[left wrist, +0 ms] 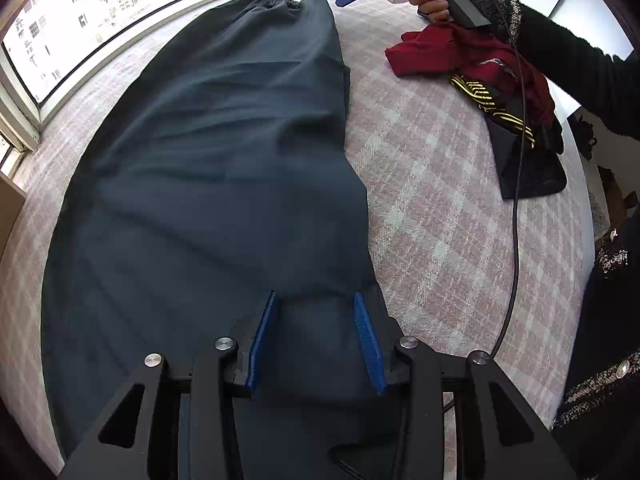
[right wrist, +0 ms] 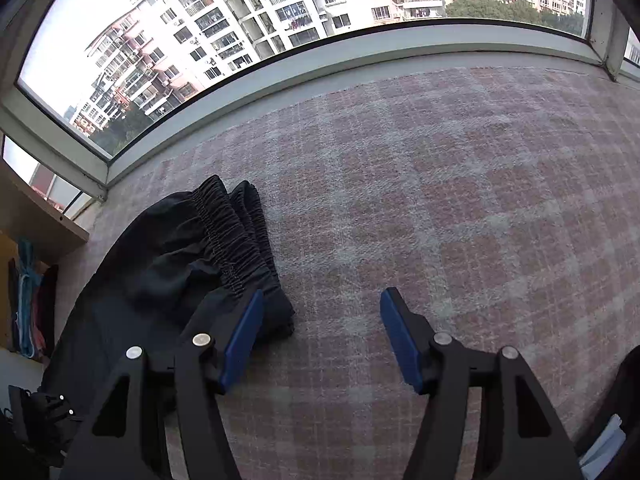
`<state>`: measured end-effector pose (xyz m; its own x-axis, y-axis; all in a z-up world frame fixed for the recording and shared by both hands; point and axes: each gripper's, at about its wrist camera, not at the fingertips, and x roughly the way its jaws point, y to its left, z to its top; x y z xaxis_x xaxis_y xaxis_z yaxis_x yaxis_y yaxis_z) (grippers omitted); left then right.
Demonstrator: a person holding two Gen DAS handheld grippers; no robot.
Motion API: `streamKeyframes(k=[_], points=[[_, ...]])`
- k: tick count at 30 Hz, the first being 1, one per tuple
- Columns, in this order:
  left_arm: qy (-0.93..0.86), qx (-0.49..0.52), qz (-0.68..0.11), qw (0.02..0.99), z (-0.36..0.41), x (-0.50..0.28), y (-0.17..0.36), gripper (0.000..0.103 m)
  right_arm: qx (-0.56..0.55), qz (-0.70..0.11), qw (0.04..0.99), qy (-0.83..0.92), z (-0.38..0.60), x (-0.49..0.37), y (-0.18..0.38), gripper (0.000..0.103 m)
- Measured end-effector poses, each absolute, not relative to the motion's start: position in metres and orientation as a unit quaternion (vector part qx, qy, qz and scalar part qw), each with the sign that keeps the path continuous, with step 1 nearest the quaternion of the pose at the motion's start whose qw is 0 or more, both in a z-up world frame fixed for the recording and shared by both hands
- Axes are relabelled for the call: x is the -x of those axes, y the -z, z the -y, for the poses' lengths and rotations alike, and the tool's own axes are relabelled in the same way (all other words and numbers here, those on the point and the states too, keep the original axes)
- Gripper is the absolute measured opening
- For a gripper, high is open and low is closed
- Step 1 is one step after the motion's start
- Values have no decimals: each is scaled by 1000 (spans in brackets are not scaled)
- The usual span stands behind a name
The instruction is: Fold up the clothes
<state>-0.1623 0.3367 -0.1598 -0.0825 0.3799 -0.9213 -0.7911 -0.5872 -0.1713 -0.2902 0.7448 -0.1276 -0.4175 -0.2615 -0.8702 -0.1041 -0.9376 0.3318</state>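
Dark blue-grey trousers [left wrist: 224, 152] lie stretched lengthwise on a pink plaid bed cover [left wrist: 432, 200]. Their elastic waistband [left wrist: 276, 0] is at the far end, by the window. My left gripper [left wrist: 314, 300] hovers over the near end of the trousers. It is open, and cloth lies under the gap, but the blue pads [left wrist: 368, 340] do not press on it. In the right wrist view my right gripper [right wrist: 322, 296] is open above bare bed cover [right wrist: 460, 200], with its left pad just beside the gathered waistband [right wrist: 236, 240]. It holds nothing.
A heap of clothes sits at the right: a red garment [left wrist: 460, 52] and a black one with gold stripes [left wrist: 492, 104]. A black cable [left wrist: 516, 200] hangs across there. A person's dark sleeve [left wrist: 580, 60] reaches in. The window sill [right wrist: 360, 52] borders the far edge.
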Motion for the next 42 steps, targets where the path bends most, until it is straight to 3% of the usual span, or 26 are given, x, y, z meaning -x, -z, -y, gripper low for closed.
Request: streamKeyframes(k=[8, 12, 18, 20, 21, 22, 28, 30, 32, 33, 34, 36, 42], points=[[-713, 547, -190, 395, -333, 159, 151, 43, -544, 273, 68, 790, -746, 272, 130, 60], [-708, 547, -204, 397, -335, 155, 149, 43, -547, 260, 62, 794, -734, 287, 131, 61], [-716, 540, -208, 391, -330, 155, 144, 43, -556, 145, 41, 817, -687, 299, 127, 63], [-718, 540, -205, 389, -328, 155, 142, 43, -554, 109, 41, 824, -674, 297, 127, 60], [-718, 540, -206, 388, -328, 154, 142, 44, -556, 110, 48, 822, -672, 296, 127, 48], [-718, 540, -208, 385, -327, 154, 143, 44, -559, 115, 58, 819, -671, 296, 126, 45], [-720, 533, -222, 386, -329, 153, 135, 44, -566, 263, 99, 775, -699, 297, 136, 47], [-723, 527, -227, 385, -331, 155, 132, 45, -564, 243, 97, 783, -692, 299, 134, 46], [-723, 527, -229, 385, -333, 156, 131, 45, -563, 211, 91, 794, -683, 302, 132, 36], [-722, 527, -229, 385, -334, 157, 131, 45, -562, 191, 83, 800, -677, 304, 131, 20], [-722, 527, -229, 385, -335, 158, 131, 45, -558, 201, 87, 800, -677, 306, 131, 12], [-721, 527, -232, 385, -337, 158, 132, 45, -544, 228, 95, 802, -681, 311, 134, 8], [-717, 529, -241, 386, -338, 153, 131, 45, -491, 193, 90, 845, -681, 308, 104, 6]])
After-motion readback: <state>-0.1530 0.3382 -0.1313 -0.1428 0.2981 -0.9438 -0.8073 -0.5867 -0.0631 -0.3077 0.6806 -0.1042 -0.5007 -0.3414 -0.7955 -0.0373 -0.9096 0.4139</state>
